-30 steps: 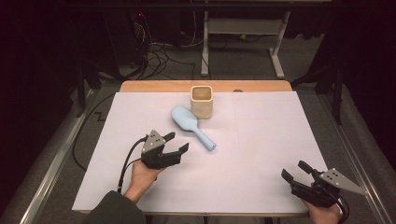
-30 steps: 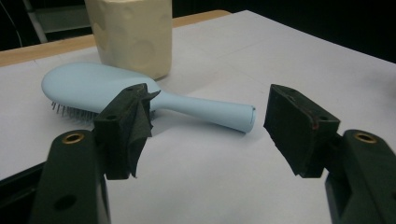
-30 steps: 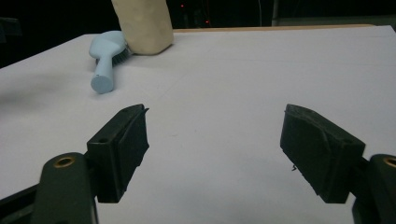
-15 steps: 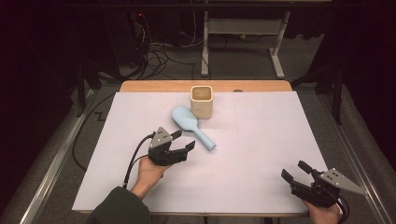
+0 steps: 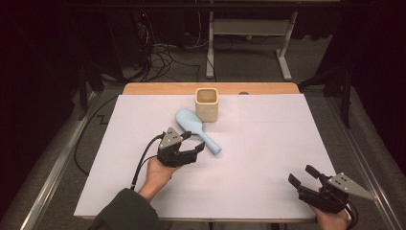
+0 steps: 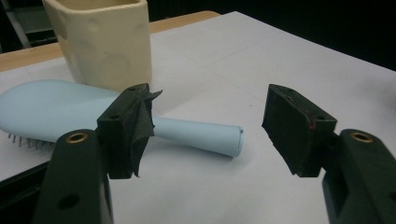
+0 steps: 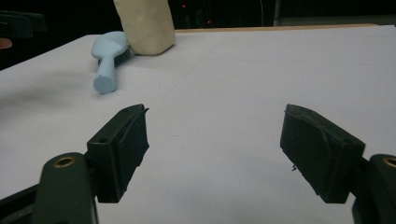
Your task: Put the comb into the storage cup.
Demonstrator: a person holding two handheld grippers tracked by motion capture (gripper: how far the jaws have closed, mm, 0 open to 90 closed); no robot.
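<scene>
A light blue hairbrush lies bristles down on the white table cover, its handle pointing toward the near right. Just beyond its head stands a cream square cup. My left gripper is open and sits low right before the handle, nothing between its jaws. In the left gripper view the hairbrush crosses behind the left jaw, its handle end lies in the gap of the left gripper, and the cup rises behind. My right gripper rests open at the near right corner, far from the hairbrush and cup.
A strip of bare wooden tabletop shows along the far edge. Beyond the table are floor cables and a white desk frame. Metal rails run along both sides of the table.
My left gripper has moved forward and to the right, closing in on the brush handle. The right gripper, brush and cup have stayed put.
</scene>
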